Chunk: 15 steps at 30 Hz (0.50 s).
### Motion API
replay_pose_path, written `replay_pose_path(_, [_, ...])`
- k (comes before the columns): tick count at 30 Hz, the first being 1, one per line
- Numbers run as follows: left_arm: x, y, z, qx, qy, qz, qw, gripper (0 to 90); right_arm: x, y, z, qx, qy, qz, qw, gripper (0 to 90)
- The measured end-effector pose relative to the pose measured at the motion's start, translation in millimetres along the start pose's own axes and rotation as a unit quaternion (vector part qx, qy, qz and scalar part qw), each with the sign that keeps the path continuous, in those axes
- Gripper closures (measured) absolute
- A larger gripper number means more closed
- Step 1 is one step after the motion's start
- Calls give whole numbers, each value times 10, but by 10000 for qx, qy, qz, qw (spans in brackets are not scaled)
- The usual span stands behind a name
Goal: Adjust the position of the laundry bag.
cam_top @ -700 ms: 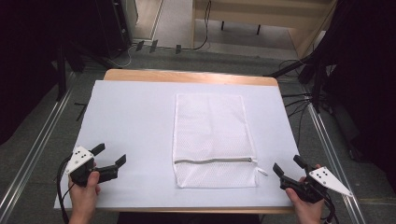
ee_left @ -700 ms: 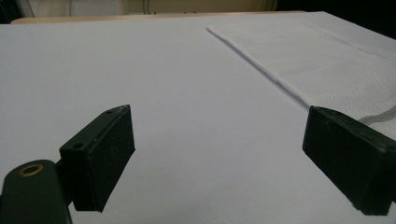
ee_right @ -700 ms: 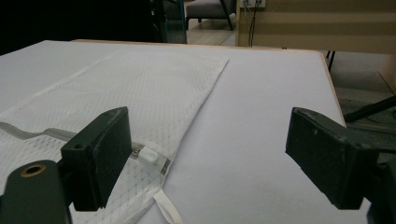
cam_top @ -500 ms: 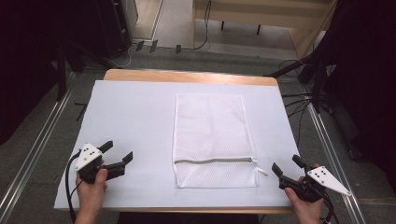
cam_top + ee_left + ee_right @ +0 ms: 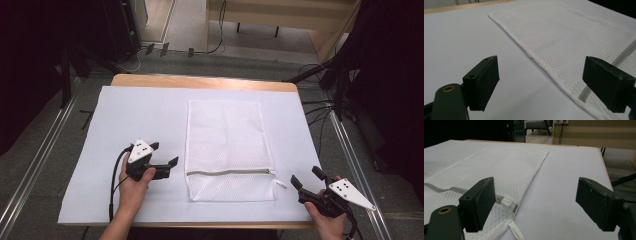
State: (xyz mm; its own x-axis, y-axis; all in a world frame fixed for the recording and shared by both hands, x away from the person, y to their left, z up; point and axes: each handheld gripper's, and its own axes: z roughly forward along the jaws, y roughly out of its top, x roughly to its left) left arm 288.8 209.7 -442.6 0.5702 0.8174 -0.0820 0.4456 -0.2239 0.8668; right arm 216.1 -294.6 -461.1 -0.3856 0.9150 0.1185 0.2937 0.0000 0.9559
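White sheet [image 5: 150,115] covers the table; mesh laundry bag [image 5: 227,145] lies flat mid-table, zipper [image 5: 230,172] near the front edge; left gripper [image 5: 165,159] just beside its left edge, right gripper [image 5: 306,179] near the zipper pull [image 5: 507,203]; both gape empty, held low, angled inward; risk: jaws snag mesh or bunch it, missing the small pull.
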Motion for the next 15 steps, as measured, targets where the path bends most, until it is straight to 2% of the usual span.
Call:
replay_pose_path(2, [-40,-2,130,168,-48,-28,9998,139,-3,2,-3,-5,-12,-14,10000,172])
replay_pose_path(3, [-40,-2,130,168,-48,-28,9998,139,-3,2,-3,-5,-12,-14,10000,172])
replay_pose_path(5, [-96,-12,320,551,-72,-173,9983,153,-17,3,-2,-19,-23,-19,10000,178])
replay_pose_path(6, [-107,-14,364,662,-38,-211,9976,155,-19,1,-1,-16,-24,-22,10000,180])
replay_pose_path(7, [-107,-14,364,662,-38,-211,9976,166,-20,0,1,-14,-26,-23,10000,180])
replay_pose_path(8, [-153,2,457,960,200,-243,9949,226,-21,-5,7,-12,-29,-42,10000,181])
replay_pose_path(9, [-153,2,457,960,200,-243,9949,253,-21,-5,7,-12,-29,-42,10000,181])
replay_pose_path(10, [-178,15,481,983,295,-232,9944,253,-22,-7,8,-6,-23,-59,10000,182])
replay_pose_path(12, [-221,40,519,983,171,-359,9944,322,-12,-11,16,15,-18,-61,10000,183])
replay_pose_path(13, [-221,40,519,983,171,-359,9944,343,-12,-11,17,19,-19,-63,10000,184])
replay_pose_path(15, [-305,36,586,1175,238,-239,9925,391,-13,-11,19,19,-17,-54,10000,185])
